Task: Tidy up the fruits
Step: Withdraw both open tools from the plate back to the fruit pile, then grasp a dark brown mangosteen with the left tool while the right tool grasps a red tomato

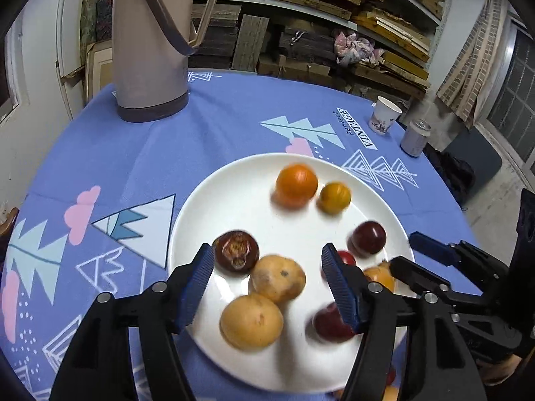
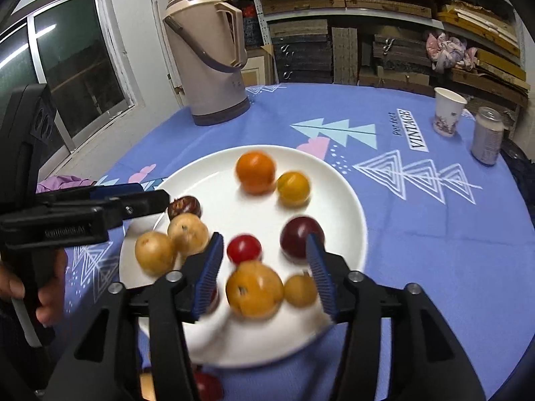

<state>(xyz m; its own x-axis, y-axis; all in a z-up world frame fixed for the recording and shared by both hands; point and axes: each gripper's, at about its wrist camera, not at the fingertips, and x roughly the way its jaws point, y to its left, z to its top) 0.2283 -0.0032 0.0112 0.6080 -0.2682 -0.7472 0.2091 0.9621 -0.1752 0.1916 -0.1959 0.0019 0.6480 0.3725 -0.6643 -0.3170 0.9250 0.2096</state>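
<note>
A white plate (image 1: 207, 200) (image 2: 347, 200) on the blue cloth carries several fruits: an orange (image 1: 296, 183) (image 2: 255, 172), a dark plum (image 1: 368, 237) (image 2: 301, 237), two tan fruits (image 1: 277, 278) (image 2: 188, 232) and a red tomato (image 2: 244, 249). My left gripper (image 1: 268, 254) is open above the near tan fruits, its pads clear of them. My right gripper (image 2: 264, 244) is open over the tomato and a blurred orange-yellow fruit (image 2: 254, 289), pressing on neither. Each gripper shows at the edge of the other's view: the right gripper (image 1: 411, 254) and the left gripper (image 2: 150, 193).
A beige thermos jug (image 1: 150, 50) (image 2: 210, 56) stands at the table's far left. A paper cup (image 1: 384, 115) (image 2: 448, 113) and a can (image 1: 416, 137) (image 2: 488, 137) sit at the far right edge. A red fruit (image 2: 204, 384) lies on the cloth near the plate's front rim.
</note>
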